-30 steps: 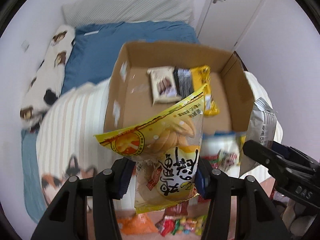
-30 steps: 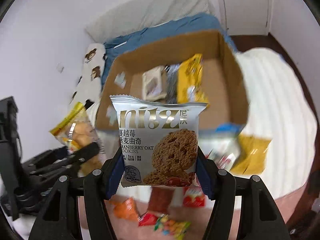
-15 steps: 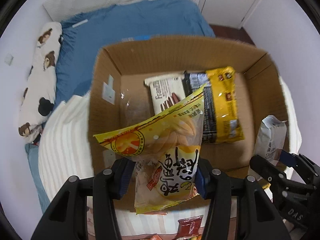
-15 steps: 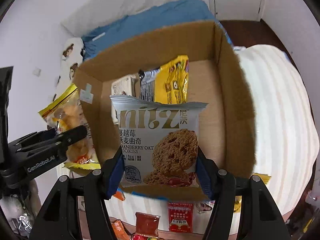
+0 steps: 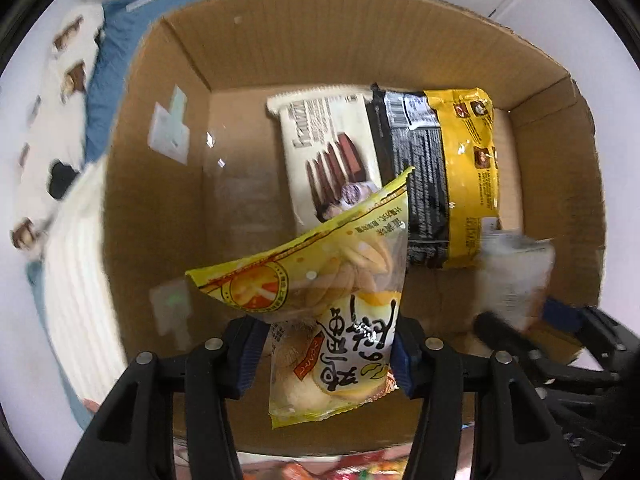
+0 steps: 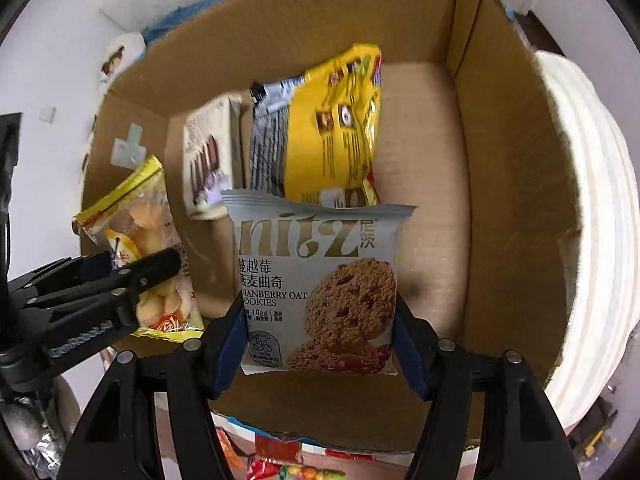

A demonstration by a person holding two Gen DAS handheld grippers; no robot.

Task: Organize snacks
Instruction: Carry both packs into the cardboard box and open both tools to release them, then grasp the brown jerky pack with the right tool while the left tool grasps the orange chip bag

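Observation:
An open cardboard box [image 5: 280,40] [image 6: 500,160] fills both views from above. On its floor lie a white chocolate wafer pack [image 5: 320,152] [image 6: 208,160] and a yellow-and-black packet [image 5: 440,168] [image 6: 332,132]. My left gripper [image 5: 326,344] [image 6: 140,272] points down into the box's left half. Its jaws are easing open, and its pads still touch a yellow bag of biscuits [image 5: 340,280] [image 6: 136,236]. My right gripper [image 6: 320,336] [image 5: 520,332] hangs over the middle. Its jaws are opening around a grey cranberry oat cookie packet [image 6: 320,272] [image 5: 516,276], which still sits between the pads.
The box rests on a bed with a white striped blanket [image 5: 76,280] [image 6: 592,200] and a blue duvet [image 5: 112,60]. A bear-print pillow [image 5: 52,100] lies along the left wall. Several loose snack packs [image 6: 280,464] lie below the box's near wall.
Both grippers have come forward and down over the box with their packets. The box now fills the views. The cookie packet looks blurred in the left wrist view.

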